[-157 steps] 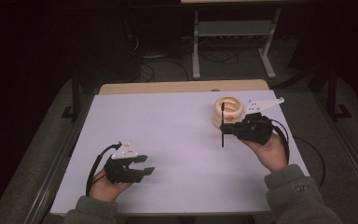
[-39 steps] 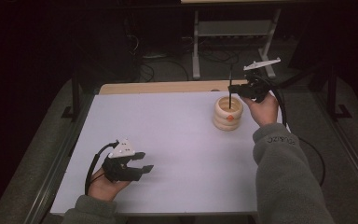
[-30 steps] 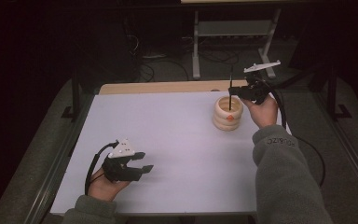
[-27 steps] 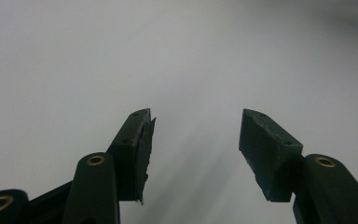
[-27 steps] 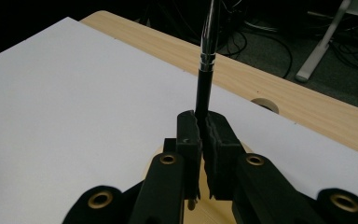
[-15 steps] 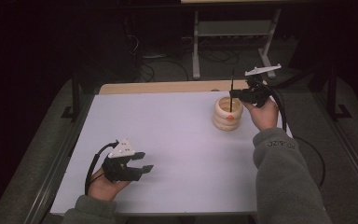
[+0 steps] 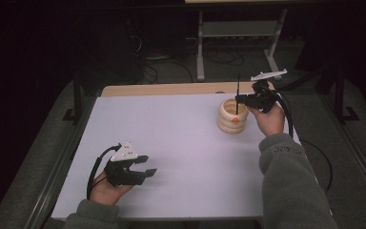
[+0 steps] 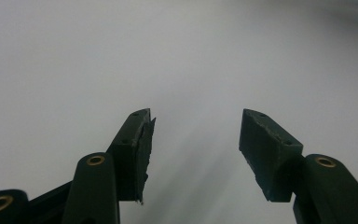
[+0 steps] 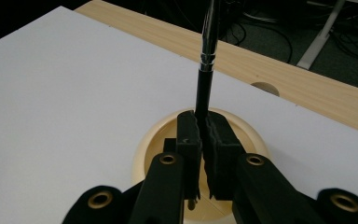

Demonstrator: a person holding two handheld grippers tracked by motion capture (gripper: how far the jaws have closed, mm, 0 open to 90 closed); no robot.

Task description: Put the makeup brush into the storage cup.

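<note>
- The right tongs (image 7: 242,99) were clamped on a thin black pen (image 9: 204,70), held upright with its lower end over the mouth of the cream holder (image 7: 232,116).
- The holder stood near the far right of the white desk (image 7: 181,143), its round rim (image 9: 154,140) showing just under the jaws in the right gripper view.
- The left tongs (image 7: 142,167) rested spread and empty on the near left of the desk, well apart from the holder.
- To do this step well, the pen probably wanted keeping vertical and centred over the opening (the tip itself was hidden behind the jaws), then lowering slowly before letting go.
- Releasing too high or off-centre could tip the light holder.
</note>
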